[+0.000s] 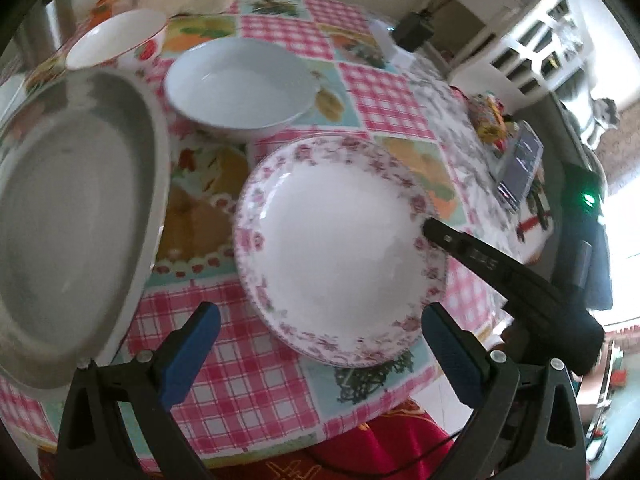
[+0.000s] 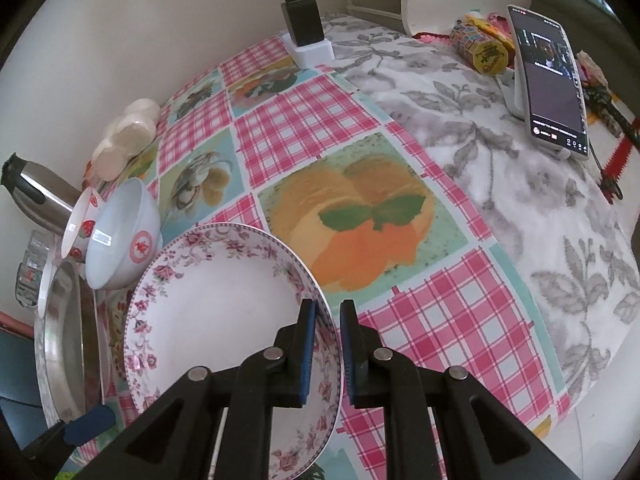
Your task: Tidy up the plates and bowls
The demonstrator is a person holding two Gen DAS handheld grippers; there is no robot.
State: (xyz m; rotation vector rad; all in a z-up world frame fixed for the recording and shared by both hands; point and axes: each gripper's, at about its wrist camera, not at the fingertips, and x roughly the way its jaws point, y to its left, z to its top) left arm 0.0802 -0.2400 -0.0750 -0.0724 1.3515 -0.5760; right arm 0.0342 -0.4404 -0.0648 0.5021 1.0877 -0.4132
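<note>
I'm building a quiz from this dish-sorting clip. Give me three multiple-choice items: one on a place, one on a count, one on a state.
1. Where does the right gripper grip the floral plate?
A. its rim
B. its centre
C. underneath

2. How many bowls stand on the table beyond the plate?
A. one
B. two
C. four

3. How is the left gripper?
A. shut on the plate
B. shut on a bowl
C. open, holding nothing

Answers:
1 A, the pads pinch the plate's edge.
2 B, a pale blue bowl and a strawberry bowl.
3 C, its fingers stand wide apart above the tablecloth.
</note>
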